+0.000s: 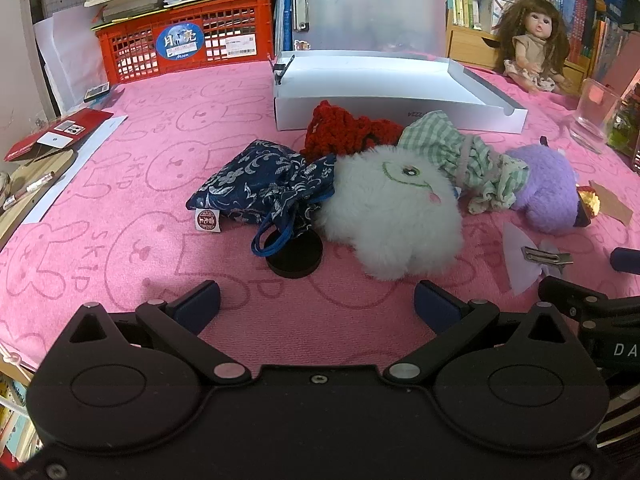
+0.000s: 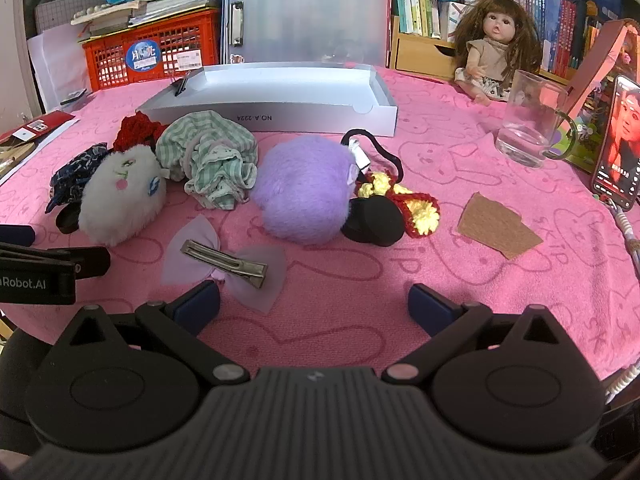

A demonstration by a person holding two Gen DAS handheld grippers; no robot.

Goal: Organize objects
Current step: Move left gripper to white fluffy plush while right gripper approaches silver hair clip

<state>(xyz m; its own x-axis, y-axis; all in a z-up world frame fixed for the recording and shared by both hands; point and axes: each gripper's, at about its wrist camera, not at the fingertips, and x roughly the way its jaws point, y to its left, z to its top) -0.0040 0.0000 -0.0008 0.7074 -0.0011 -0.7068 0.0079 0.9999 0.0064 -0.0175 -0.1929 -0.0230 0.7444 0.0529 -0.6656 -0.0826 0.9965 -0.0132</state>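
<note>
On the pink cloth a row of soft things lies in front of an open white box (image 1: 400, 108) (image 2: 280, 116): a blue patterned pouch (image 1: 260, 188), a red knitted piece (image 1: 344, 128), a white fluffy toy (image 1: 396, 212) (image 2: 120, 196), a green checked pouch (image 1: 464, 156) (image 2: 208, 156) and a purple fluffy ball (image 1: 548, 192) (image 2: 304, 188). A black round lid (image 1: 294, 254) sits by the blue pouch. A lilac bow hair clip (image 2: 224, 262) lies near my right gripper (image 2: 314, 306). My left gripper (image 1: 318, 304) hovers before the white toy. Both stand open and empty.
A doll (image 2: 494, 48) sits at the back right, beside a glass mug (image 2: 528, 120) and a lit phone (image 2: 618, 140). A brown card piece (image 2: 498, 230), a black disc (image 2: 378, 220) and a red-yellow crochet piece (image 2: 420, 208) lie to the right. A red crate (image 1: 176, 40) stands back left.
</note>
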